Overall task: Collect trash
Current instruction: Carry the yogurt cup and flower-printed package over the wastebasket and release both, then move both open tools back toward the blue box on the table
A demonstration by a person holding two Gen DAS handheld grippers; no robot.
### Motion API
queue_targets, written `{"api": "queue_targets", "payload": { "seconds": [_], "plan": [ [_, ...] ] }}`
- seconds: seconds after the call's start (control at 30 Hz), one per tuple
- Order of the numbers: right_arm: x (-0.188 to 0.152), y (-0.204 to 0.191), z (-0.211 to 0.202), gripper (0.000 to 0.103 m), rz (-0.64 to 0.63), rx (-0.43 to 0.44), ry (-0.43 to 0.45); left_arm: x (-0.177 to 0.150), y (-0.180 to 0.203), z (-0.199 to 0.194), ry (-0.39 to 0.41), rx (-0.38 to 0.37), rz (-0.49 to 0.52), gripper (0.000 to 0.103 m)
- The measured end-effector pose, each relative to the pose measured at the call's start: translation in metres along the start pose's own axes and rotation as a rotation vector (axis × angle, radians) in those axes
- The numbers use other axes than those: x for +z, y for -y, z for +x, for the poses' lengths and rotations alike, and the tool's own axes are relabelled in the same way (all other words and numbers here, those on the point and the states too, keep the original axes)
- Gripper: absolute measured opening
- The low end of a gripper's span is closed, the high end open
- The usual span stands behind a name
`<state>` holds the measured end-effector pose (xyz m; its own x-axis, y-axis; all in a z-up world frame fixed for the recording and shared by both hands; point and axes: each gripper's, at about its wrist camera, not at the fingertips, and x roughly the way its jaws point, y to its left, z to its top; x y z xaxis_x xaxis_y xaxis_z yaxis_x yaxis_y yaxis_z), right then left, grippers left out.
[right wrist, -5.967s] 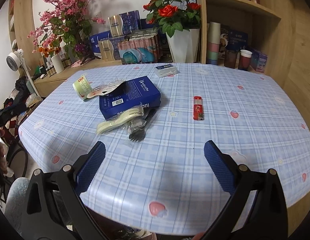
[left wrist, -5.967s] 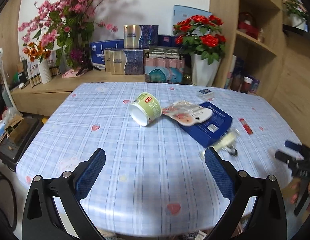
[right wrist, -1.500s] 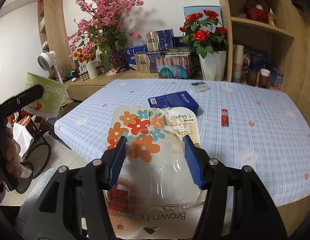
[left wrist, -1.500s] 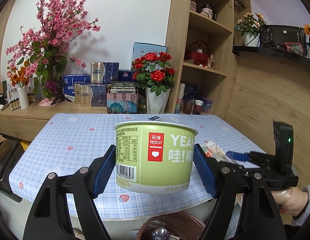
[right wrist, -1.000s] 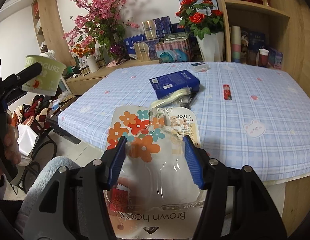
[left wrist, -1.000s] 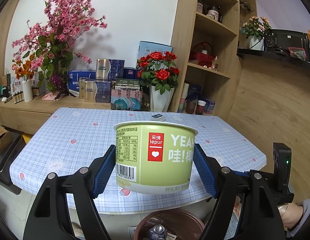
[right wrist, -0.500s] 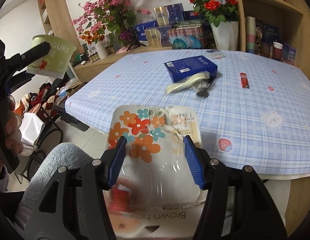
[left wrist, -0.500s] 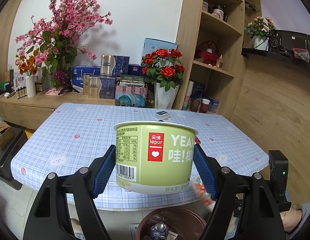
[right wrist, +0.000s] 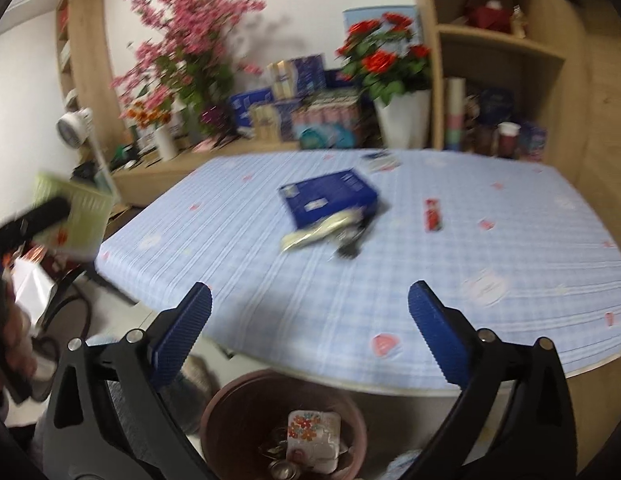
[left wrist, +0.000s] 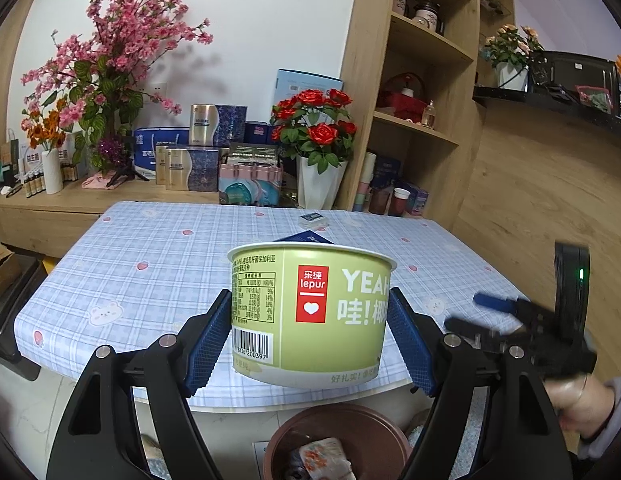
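My left gripper (left wrist: 310,336) is shut on a green yogurt tub (left wrist: 310,312), held upright in front of the table edge and above a brown trash bin (left wrist: 338,440). My right gripper (right wrist: 308,332) is open and empty, hovering over the same bin (right wrist: 226,432). The flowered plastic wrapper (right wrist: 314,436) lies inside the bin; it also shows in the left wrist view (left wrist: 322,460). On the table (right wrist: 430,272) lie a blue box (right wrist: 330,196), a pale cutlery packet with a fork (right wrist: 326,232) and a red lighter (right wrist: 432,210). The right gripper shows at the right of the left view (left wrist: 522,328).
The checked table (left wrist: 150,264) stands before a wooden sideboard with pink blossoms (left wrist: 110,64), gift boxes and a rose vase (left wrist: 318,176). Shelves (left wrist: 422,128) rise at the right. A small packet (left wrist: 313,220) lies at the table's far side. A chair and clutter stand at the left.
My right gripper has opened and let go of the flowered wrapper, which has dropped into the bin. My left gripper still holds the tub and has hardly moved.
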<state>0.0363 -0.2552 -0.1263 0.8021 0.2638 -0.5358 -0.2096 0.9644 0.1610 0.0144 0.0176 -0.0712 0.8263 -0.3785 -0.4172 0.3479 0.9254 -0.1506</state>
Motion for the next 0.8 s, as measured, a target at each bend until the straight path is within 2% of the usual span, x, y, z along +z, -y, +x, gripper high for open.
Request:
{"api": "queue_targets", "payload": {
  "seconds": [0.2,0.47,0.6,0.8],
  "plan": [
    [0.013,0.018,-0.013,0.097,0.029,-0.062,0.047,-0.007,0.013,0.004,-0.022,-0.028,0.023,0.075],
    [0.01,0.029,-0.02,0.097,0.047,-0.087,0.062,-0.017,0.033,0.014,-0.068,-0.076,0.062,0.076],
    [0.005,0.032,-0.019,0.097,0.057,-0.095,0.056,-0.021,0.04,0.019,-0.09,-0.101,0.081,0.093],
    [0.0,0.038,-0.021,0.097,0.075,-0.091,0.059,-0.021,0.032,0.02,-0.073,-0.032,0.061,0.097]
  ]
}}
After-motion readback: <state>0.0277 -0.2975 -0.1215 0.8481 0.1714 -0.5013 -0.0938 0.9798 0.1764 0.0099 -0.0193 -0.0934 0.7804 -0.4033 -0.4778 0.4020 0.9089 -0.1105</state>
